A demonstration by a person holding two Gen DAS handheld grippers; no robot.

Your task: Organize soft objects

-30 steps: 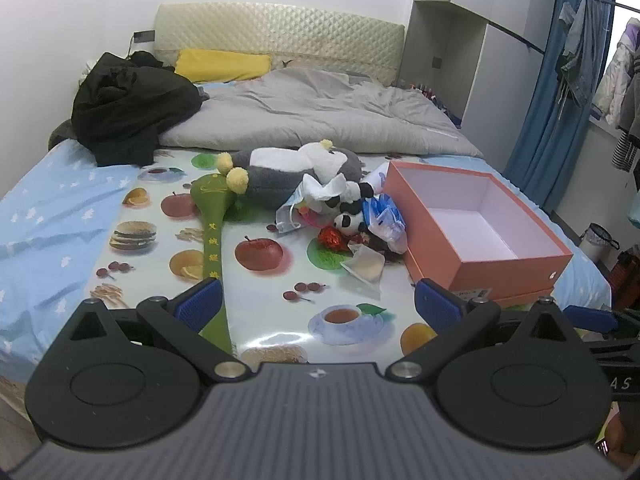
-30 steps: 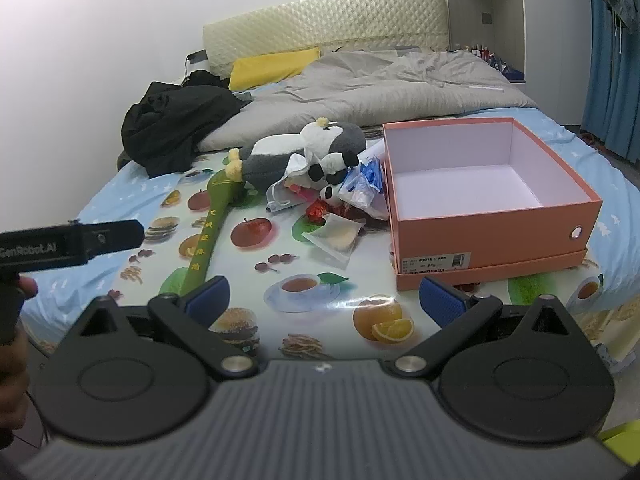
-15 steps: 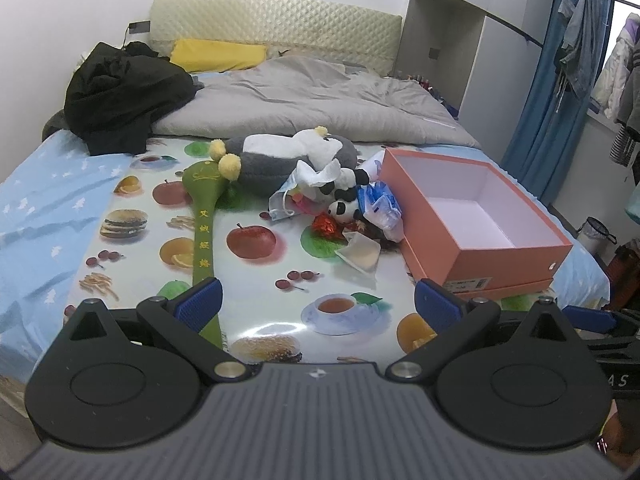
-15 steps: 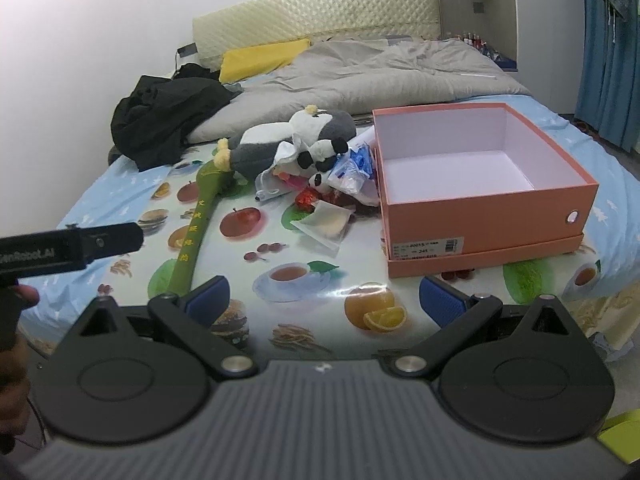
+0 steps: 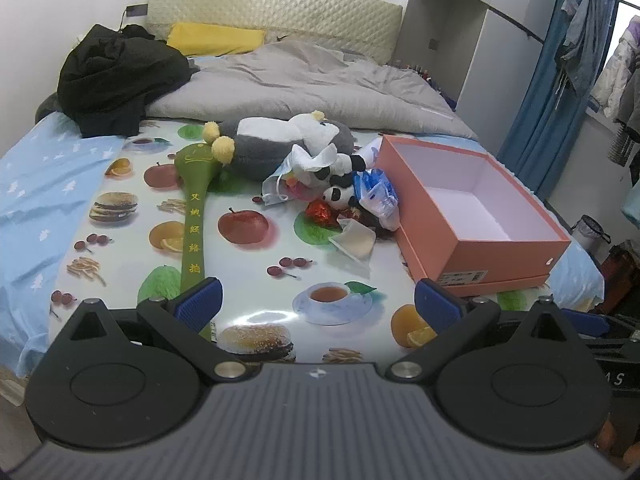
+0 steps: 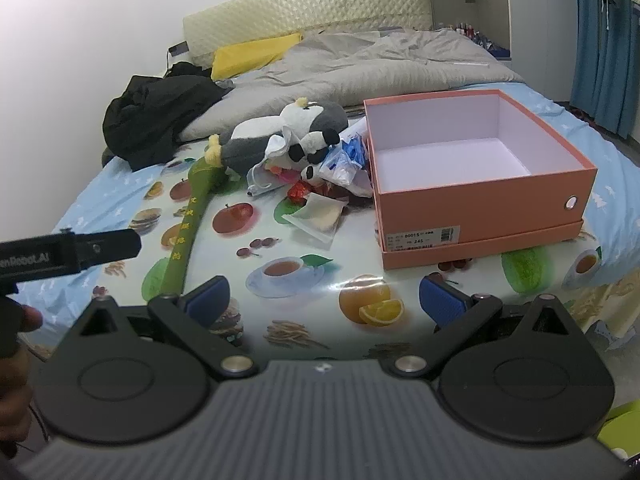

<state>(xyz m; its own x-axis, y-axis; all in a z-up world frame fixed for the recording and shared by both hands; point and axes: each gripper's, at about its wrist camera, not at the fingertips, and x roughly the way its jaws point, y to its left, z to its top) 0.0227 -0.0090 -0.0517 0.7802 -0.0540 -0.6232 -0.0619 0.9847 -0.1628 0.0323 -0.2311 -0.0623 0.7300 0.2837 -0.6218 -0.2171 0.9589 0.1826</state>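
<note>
A pile of soft objects lies on the fruit-print mat on the bed: a grey and white plush penguin, a small panda toy, a green plush mallet, a face mask, a blue-white plastic bag and a flat white packet. An empty orange box stands right of the pile. My left gripper and right gripper are open and empty, at the mat's near edge.
A grey duvet, a yellow pillow and a black jacket lie at the bed's head. Blue curtains and hanging clothes are at the right. The left gripper's body shows at the left of the right wrist view.
Both grippers have moved a little and the views shifted slightly. The objects on the bed have not moved. Both jaws stay open.
</note>
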